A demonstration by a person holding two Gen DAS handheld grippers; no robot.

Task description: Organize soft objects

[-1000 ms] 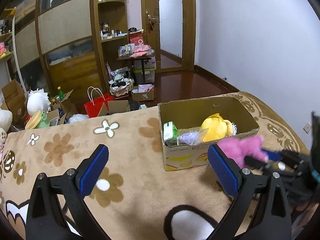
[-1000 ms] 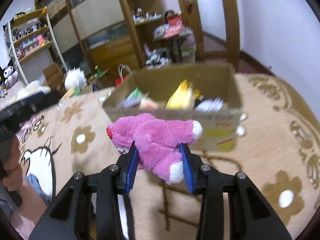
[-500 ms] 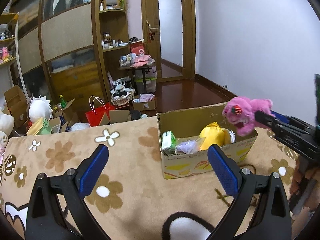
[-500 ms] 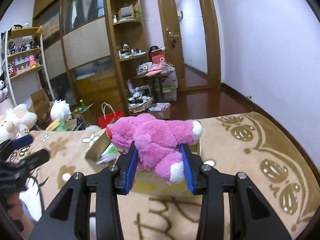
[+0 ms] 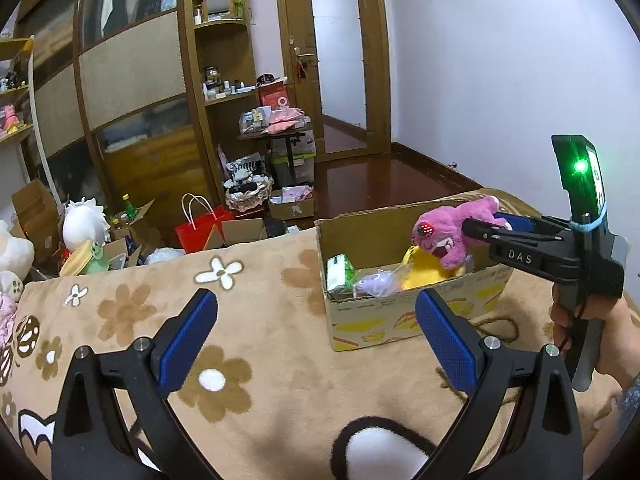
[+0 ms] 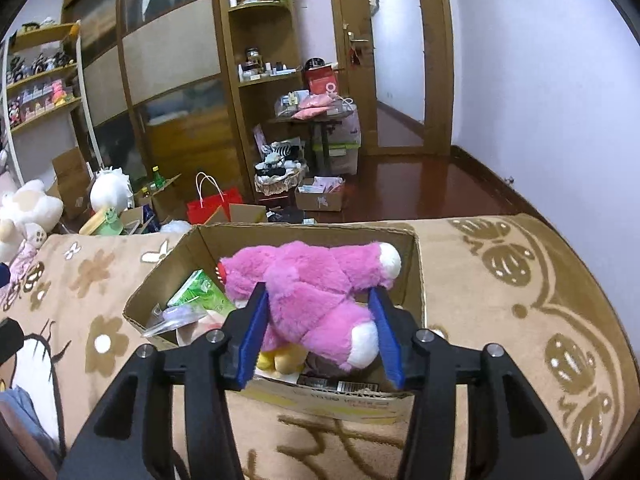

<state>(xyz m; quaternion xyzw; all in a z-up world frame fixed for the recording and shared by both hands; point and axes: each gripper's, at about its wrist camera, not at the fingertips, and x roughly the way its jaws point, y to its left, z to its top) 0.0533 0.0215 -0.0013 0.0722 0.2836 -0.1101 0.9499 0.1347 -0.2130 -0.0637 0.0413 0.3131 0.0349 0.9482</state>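
Observation:
A pink plush bear (image 6: 316,292) hangs between the blue pads of my right gripper (image 6: 320,336), over the open cardboard box (image 6: 416,276). The jaws stand wider than before, and I cannot tell whether they still press on the bear. In the left wrist view the bear (image 5: 452,232) and right gripper (image 5: 480,228) sit above the box (image 5: 368,320), just over a yellow plush (image 5: 424,272). A green pack (image 5: 340,276) and a clear bag (image 5: 376,284) lie in the box. My left gripper (image 5: 316,332) is open and empty above the blanket.
The box stands on a beige flower-pattern blanket (image 5: 248,288). At the far left lie white plush toys (image 6: 24,216). Beyond the bed edge are a red bag (image 5: 200,232), small cardboard boxes and wooden shelves (image 5: 224,80).
My right gripper carried the pink bear from in front of the box up and over its opening, then lowered it. Its jaws have spread apart. The left gripper stayed open.

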